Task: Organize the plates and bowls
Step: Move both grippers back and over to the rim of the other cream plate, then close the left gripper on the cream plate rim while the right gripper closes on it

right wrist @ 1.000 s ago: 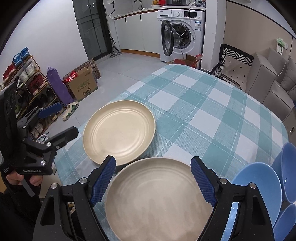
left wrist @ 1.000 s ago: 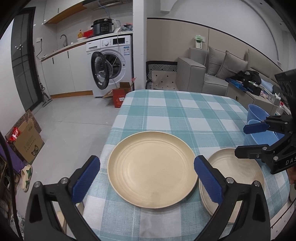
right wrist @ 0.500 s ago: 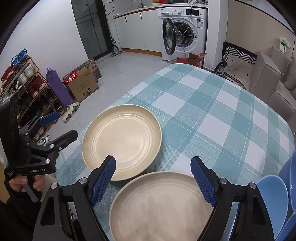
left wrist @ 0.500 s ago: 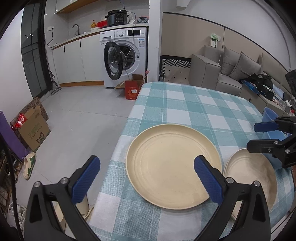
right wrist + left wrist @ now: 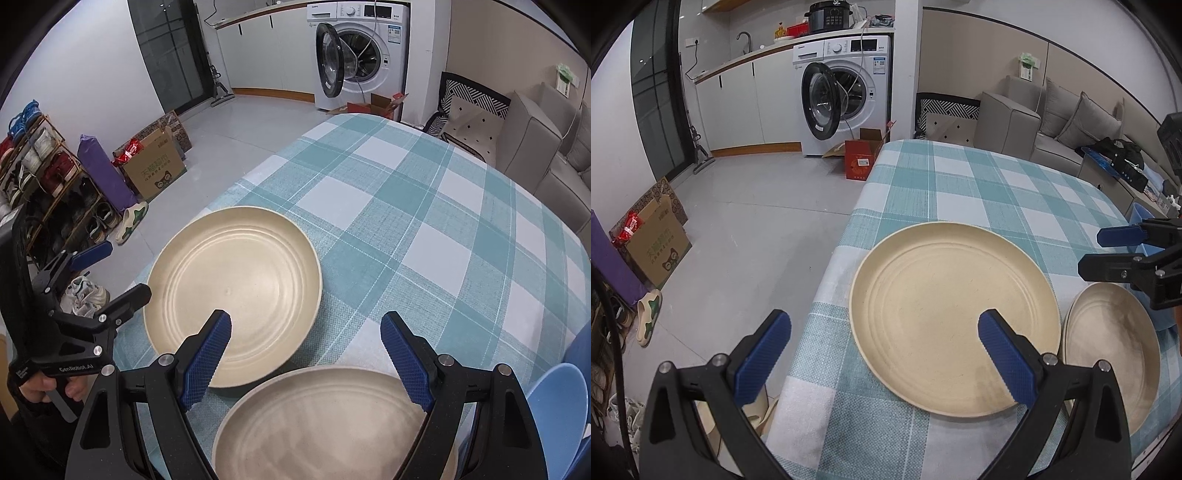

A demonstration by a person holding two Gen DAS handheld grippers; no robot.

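Observation:
Two beige plates lie on the teal checked tablecloth (image 5: 979, 184). The larger plate (image 5: 953, 314) (image 5: 236, 295) sits near the table's left edge. The second plate (image 5: 1115, 350) (image 5: 332, 424) lies beside it, close to the front edge. My left gripper (image 5: 886, 350) is open and empty; its right finger hangs over the larger plate's near rim, its left finger is past the table edge. My right gripper (image 5: 306, 354) is open and empty, above the second plate's far rim; it also shows in the left wrist view (image 5: 1108, 251). Blue bowls (image 5: 557, 402) sit at the right.
The table's left edge drops to a grey floor with a cardboard box (image 5: 653, 243), slippers (image 5: 646, 314) and a shoe rack (image 5: 44, 184). A washing machine (image 5: 846, 92) with its door open stands beyond the table. A grey sofa (image 5: 1052, 122) lies at the far right.
My left gripper has swung left, so both plates sit further right in its view. My right gripper has drawn back from the second plate. Both stay open; the plates have not moved.

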